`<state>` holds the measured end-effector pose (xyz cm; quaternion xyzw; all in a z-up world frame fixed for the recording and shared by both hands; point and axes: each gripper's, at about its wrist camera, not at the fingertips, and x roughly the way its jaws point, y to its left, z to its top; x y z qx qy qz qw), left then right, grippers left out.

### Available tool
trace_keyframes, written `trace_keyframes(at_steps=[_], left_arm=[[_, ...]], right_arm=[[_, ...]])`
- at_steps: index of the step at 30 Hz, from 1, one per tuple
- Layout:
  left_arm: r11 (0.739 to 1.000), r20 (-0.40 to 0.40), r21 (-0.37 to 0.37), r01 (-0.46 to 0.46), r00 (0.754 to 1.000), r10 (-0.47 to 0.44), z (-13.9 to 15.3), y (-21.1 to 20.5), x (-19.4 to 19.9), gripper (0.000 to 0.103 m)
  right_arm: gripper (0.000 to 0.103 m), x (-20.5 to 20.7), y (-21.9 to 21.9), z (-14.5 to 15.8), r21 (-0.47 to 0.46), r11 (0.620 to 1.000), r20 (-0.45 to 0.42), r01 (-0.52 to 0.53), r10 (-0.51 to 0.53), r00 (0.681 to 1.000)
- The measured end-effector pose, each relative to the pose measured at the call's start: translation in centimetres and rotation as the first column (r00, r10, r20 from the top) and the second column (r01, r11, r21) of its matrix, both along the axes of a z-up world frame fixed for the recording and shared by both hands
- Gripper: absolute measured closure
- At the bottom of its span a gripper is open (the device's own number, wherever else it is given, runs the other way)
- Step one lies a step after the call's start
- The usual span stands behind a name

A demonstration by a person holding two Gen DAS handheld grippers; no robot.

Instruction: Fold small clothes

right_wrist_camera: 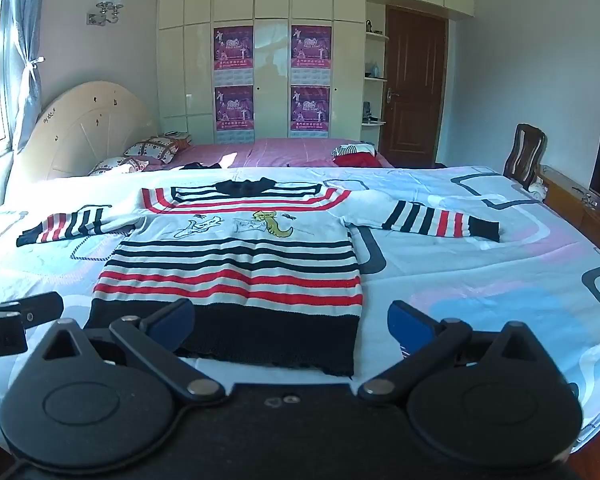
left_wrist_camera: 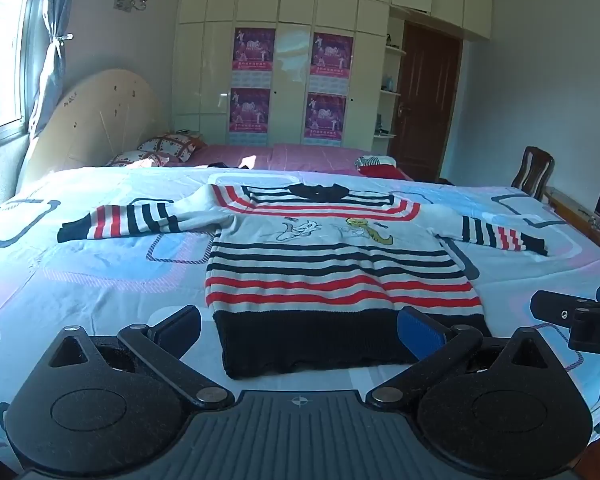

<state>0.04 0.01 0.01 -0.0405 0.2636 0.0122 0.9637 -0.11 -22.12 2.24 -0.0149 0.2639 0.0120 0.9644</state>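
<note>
A small striped sweater (left_wrist_camera: 332, 264) in white, red and navy, with cartoon figures on the chest, lies flat and face up on the bed, both sleeves spread sideways. It also shows in the right wrist view (right_wrist_camera: 236, 264). My left gripper (left_wrist_camera: 300, 330) is open, its fingers either side of the navy hem's near left part, just above it. My right gripper (right_wrist_camera: 290, 326) is open over the hem's near right corner. The right gripper's tip (left_wrist_camera: 560, 314) shows at the right edge of the left wrist view, and the left gripper's tip (right_wrist_camera: 28, 314) at the left edge of the right wrist view.
The bed has a light blue and pink patterned sheet (left_wrist_camera: 80, 288). Behind lies a second bed with a pink cover (left_wrist_camera: 300, 156), pillows and a small pile of clothes (left_wrist_camera: 376, 166). A wooden chair (left_wrist_camera: 534, 174) and a low cabinet stand at the right.
</note>
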Motion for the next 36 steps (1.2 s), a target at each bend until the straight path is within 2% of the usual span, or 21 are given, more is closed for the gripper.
trace_keyframes(at_steps=[4, 9, 36], left_arm=[[1.000, 0.032, 0.016, -0.010, 0.999, 0.010, -0.1, -0.3, -0.7, 0.000], [1.000, -0.001, 0.009, -0.002, 1.000, 0.002, -0.4, -0.1, 0.3, 0.000], [1.000, -0.006, 0.011, -0.008, 1.000, 0.008, -0.8, -0.1, 0.0, 0.000]], right_arm=[[0.000, 0.1, 0.1, 0.0, -0.004, 1.000, -0.006, -0.002, 0.002, 1.000], [0.000, 0.2, -0.2, 0.0, 0.000, 1.000, -0.010, -0.002, 0.002, 1.000], [0.000, 0.2, 0.2, -0.2, -0.007, 1.000, -0.007, -0.003, 0.003, 1.000]])
